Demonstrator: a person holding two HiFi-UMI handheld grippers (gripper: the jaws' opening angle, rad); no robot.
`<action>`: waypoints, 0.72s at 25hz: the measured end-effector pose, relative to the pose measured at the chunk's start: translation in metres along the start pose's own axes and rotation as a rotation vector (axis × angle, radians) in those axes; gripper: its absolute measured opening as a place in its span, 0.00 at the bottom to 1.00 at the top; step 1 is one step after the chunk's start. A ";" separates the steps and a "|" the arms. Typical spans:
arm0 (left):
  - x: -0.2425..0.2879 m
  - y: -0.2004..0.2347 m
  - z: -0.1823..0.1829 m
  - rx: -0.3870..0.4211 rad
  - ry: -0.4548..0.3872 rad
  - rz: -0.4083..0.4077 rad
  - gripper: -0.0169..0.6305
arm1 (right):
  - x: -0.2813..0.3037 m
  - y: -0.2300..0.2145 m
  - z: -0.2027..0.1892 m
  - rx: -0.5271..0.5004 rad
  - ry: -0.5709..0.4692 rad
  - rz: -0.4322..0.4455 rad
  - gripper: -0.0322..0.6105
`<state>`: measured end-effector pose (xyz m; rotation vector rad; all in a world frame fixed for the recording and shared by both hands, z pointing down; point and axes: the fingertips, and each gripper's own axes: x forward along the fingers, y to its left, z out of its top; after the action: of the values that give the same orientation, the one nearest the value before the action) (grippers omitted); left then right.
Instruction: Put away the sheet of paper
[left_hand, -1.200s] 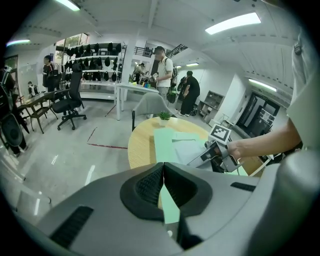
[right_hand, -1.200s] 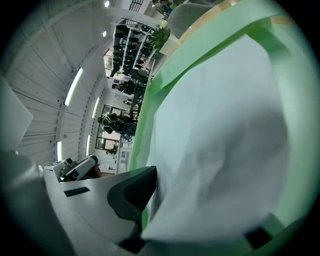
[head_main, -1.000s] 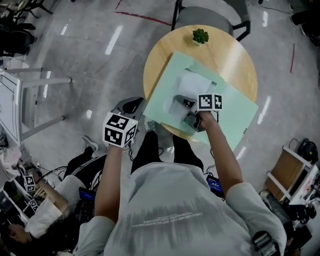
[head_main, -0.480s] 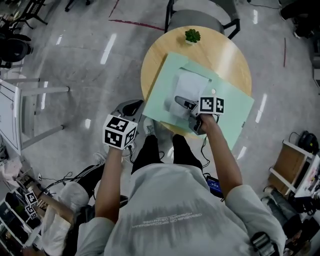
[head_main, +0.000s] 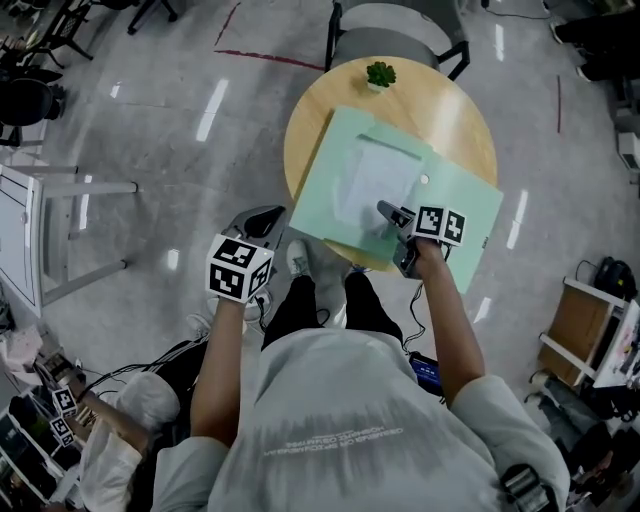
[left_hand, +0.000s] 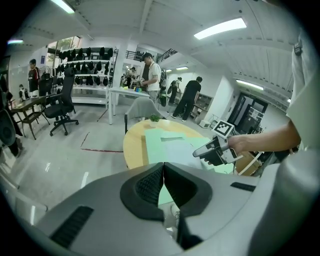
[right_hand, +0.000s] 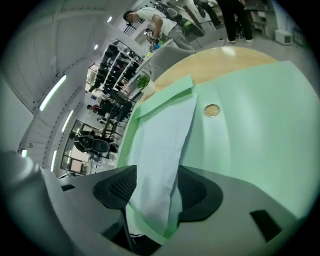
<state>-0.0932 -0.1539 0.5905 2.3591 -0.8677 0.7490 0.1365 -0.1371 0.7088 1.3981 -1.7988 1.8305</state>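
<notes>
A white sheet of paper (head_main: 372, 185) lies flat on an open pale-green folder (head_main: 455, 215) on the round wooden table (head_main: 460, 115). My right gripper (head_main: 390, 212) is at the sheet's near edge. In the right gripper view its jaws (right_hand: 155, 185) stand wide apart and are closing. The paper (right_hand: 162, 140) runs between them, with no pad pressing on it. The sheet's far end meets a green strip (right_hand: 167, 96) of the folder. My left gripper (head_main: 260, 217) hangs off the table at the left, over the floor, its jaws (left_hand: 163, 172) shut on nothing.
A round snap button (right_hand: 212, 110) sits on the folder right of the paper. A small potted plant (head_main: 379, 73) stands at the table's far edge, with a grey chair (head_main: 395, 22) behind it. People and desks fill the room beyond; a seated person (head_main: 120, 440) is at lower left.
My right gripper has drawn back from over the paper to its near edge and its jaws have opened. The sheet now lies flatter on the folder. The left gripper has barely moved.
</notes>
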 end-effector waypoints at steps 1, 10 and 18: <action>-0.002 0.000 -0.002 0.000 0.001 -0.002 0.05 | -0.003 -0.009 0.002 0.008 -0.027 -0.028 0.46; -0.016 0.004 -0.028 0.025 0.037 -0.059 0.05 | 0.011 -0.035 0.019 -0.021 -0.111 -0.134 0.13; -0.024 0.008 -0.027 0.093 0.033 -0.125 0.05 | 0.016 -0.012 0.031 -0.048 -0.151 -0.160 0.32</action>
<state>-0.1227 -0.1322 0.5961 2.4497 -0.6782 0.7901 0.1515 -0.1686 0.7224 1.6493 -1.7290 1.6320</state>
